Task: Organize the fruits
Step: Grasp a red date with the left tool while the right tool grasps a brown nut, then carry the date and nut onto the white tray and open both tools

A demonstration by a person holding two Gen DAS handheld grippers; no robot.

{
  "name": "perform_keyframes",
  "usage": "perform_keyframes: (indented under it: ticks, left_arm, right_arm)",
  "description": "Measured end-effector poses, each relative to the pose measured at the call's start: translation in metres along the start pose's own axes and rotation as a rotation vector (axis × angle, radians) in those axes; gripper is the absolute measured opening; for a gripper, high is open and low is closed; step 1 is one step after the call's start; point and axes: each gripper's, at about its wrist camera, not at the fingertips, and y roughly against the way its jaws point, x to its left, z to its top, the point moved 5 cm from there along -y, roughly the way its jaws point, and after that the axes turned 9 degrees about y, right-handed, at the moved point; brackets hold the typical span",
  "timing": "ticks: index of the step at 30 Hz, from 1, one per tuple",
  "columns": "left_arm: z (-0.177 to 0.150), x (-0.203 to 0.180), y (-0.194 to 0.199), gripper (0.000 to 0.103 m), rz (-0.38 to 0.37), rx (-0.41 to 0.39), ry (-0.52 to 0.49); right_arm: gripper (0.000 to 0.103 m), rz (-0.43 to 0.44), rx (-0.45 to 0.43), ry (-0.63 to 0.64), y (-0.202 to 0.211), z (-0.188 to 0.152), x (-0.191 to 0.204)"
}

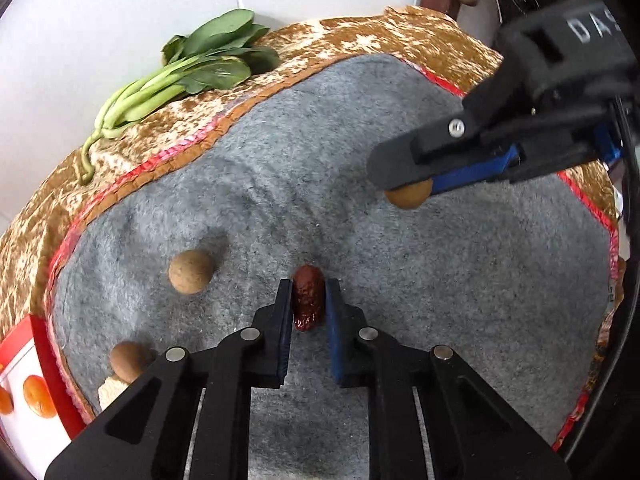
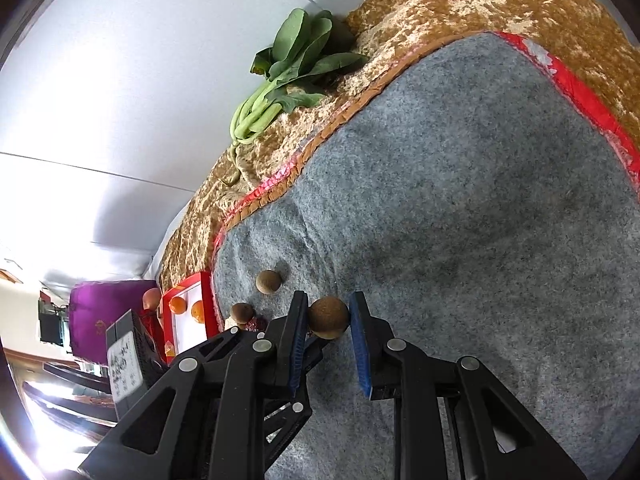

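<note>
My left gripper (image 1: pixel 307 300) is shut on a wrinkled dark red date (image 1: pixel 307 298), held just above the grey felt mat (image 1: pixel 280 184). My right gripper (image 2: pixel 328 316) is shut on a round brown longan (image 2: pixel 328 317); in the left wrist view that gripper (image 1: pixel 404 184) comes in from the right with the longan (image 1: pixel 408 196) under its fingers. Two more brown longans lie on the mat at the left (image 1: pixel 191 272) (image 1: pixel 127 361); they also show in the right wrist view (image 2: pixel 269 281) (image 2: pixel 242 313).
A bunch of leafy greens (image 1: pixel 188 72) lies on the brown patterned cloth (image 1: pixel 360 36) beyond the mat. A red-edged white box with oranges (image 1: pixel 38 396) sits at the left edge. A white wall stands behind the table.
</note>
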Motion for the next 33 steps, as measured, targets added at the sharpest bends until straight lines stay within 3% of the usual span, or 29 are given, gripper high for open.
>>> perform_keyframes:
  ticks: [5,16,21,33]
  left_arm:
    - [-0.007,0.011,0.035,0.013,0.03,-0.047,0.048]
    - [-0.05,0.087,0.12,0.013,0.153,-0.129,0.344]
    - [-0.077,0.112,0.148,0.013,0.203,-0.182,0.432]
    - [-0.114,0.159,0.161,0.013,0.3,-0.167,0.541]
  right_arm:
    - [0.022,0.007,0.016,0.035,-0.007,-0.004,0.013]
    - [0.022,0.03,0.077,0.143,-0.044,-0.021,0.069]
    - [0.022,0.053,0.097,0.218,-0.064,-0.035,0.105]
    - [0.022,0.121,0.1,0.475,-0.1,-0.082,0.192]
